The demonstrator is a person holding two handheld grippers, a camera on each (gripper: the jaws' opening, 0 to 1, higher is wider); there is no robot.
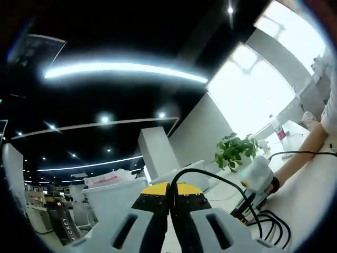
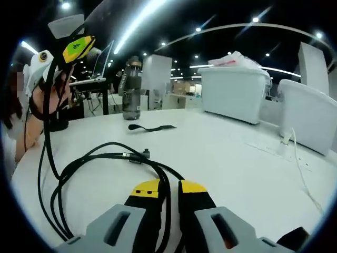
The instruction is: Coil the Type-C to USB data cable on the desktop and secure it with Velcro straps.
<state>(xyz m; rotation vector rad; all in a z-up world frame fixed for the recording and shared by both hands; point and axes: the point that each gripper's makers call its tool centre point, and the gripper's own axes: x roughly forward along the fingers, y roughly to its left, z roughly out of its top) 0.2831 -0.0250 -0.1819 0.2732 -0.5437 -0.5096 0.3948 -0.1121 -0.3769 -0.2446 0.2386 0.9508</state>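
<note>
In the left gripper view the left gripper (image 1: pixel 170 196) points up and away over the room, so most of the white desk (image 1: pixel 310 195) is cut off at the right; its yellow-tipped jaws stand pressed together on a strand of the black data cable (image 1: pixel 210 176), which arches out from between them and drops to loose loops lying on the desk at the lower right; where the cable's ends lie cannot be made out there; beyond the arch the right gripper (image 1: pixel 247 203) comes in, held by a person's hand (image 1: pixel 274 184), its tips low at the coil and too small to judge from this angle; a potted plant (image 1: pixel 234 151) and white bins (image 1: pixel 113 197) stand behind. The right gripper view gives the desk plainly: the right gripper (image 2: pixel 170 191) has its jaws closed on cable strands that pass between the yellow tips, and the cable (image 2: pixel 105 158) spreads in several long loops across the desk (image 2: pixel 221 153) to the left, one connector resting near the middle; a strand rises up to the left gripper (image 2: pixel 79 48), held high at the upper left; a black Velcro strap (image 2: pixel 151 127) lies flat on the desk well apart from the coil, near a dark water bottle (image 2: pixel 131 89); a thin white cord (image 2: pixel 297 163) runs along the right side.
</note>
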